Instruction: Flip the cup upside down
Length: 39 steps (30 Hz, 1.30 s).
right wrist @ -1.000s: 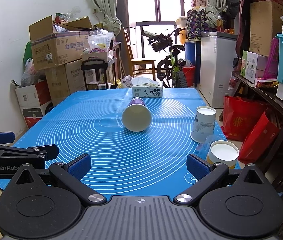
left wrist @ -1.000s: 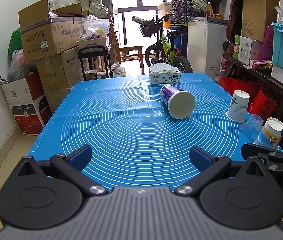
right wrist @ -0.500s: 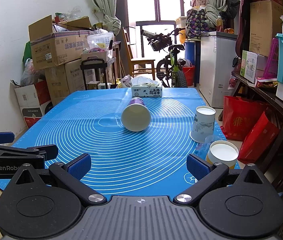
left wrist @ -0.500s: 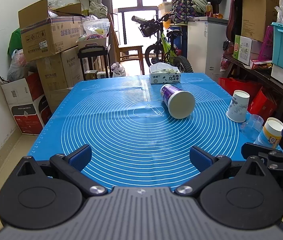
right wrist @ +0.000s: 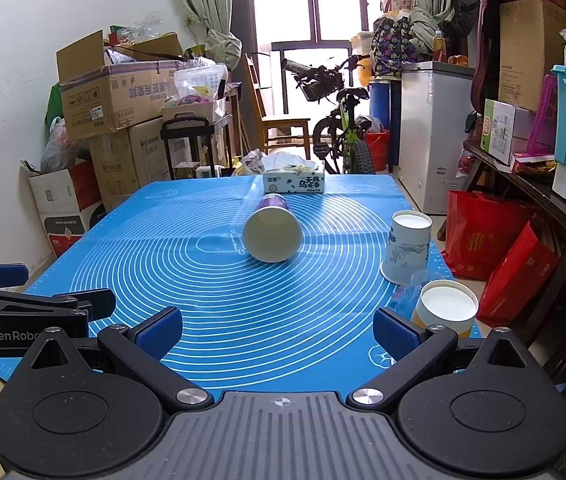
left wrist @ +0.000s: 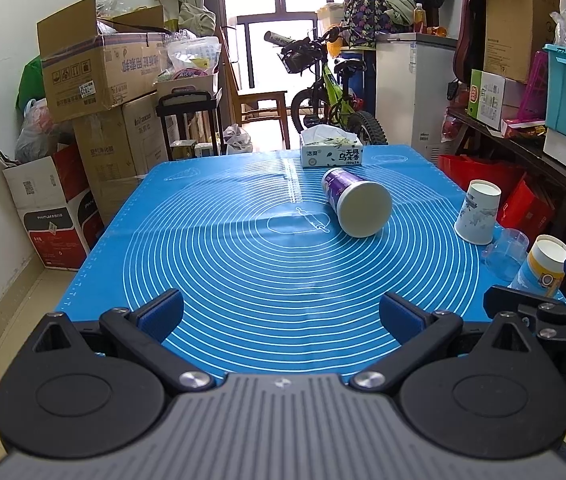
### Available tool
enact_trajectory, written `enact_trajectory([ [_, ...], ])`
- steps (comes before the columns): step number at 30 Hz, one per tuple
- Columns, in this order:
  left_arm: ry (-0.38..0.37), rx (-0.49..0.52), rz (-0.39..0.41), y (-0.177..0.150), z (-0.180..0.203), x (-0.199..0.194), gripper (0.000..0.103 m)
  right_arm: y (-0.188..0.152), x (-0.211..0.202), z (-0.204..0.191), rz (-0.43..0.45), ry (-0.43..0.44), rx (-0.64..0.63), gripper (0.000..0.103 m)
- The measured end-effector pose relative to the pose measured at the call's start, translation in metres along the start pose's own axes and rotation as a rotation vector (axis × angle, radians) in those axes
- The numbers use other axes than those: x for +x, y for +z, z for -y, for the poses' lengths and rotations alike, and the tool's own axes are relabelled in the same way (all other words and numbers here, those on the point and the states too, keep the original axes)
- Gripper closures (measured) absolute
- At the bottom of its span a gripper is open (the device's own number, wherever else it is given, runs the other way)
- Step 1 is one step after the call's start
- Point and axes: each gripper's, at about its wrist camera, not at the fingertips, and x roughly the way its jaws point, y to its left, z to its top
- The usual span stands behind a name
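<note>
So nothing's really started yet. The purple paper cup (right wrist: 272, 232) is lying on its side near the middle of the blue silicone mat (left wrist: 243, 280) on the table, wide end facing me, just in front of the tissue box (right wrist: 294, 182). My left tongs (left wrist: 281, 314) and right tongs (right wrist: 277, 330) are both spread wide and holding nothing, hovering at the near edge. Three other cups sit off to the right, looks like they're already rim-down. Still left: grab it, turn it, set it down.
</note>
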Motion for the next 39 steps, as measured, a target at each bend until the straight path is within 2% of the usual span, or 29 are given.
enact_trajectory([
  [18,0.003,0.013,0.011,0.001,0.002,0.001,0.001,-0.001,0.002,0.003,0.002,-0.003,0.002,0.000],
  [27,0.008,0.022,0.028,0.011,0.004,0.007,0.001,0.010,0.007,0.011,0.020,-0.015,0.006,0.000],
  [33,0.009,0.013,0.027,0.025,0.005,0.028,0.001,0.024,0.021,0.016,0.045,-0.043,-0.011,0.000],
  [39,-0.032,-0.012,-0.028,0.049,0.009,0.065,0.001,0.044,0.054,0.033,0.020,-0.079,0.024,0.000],
])
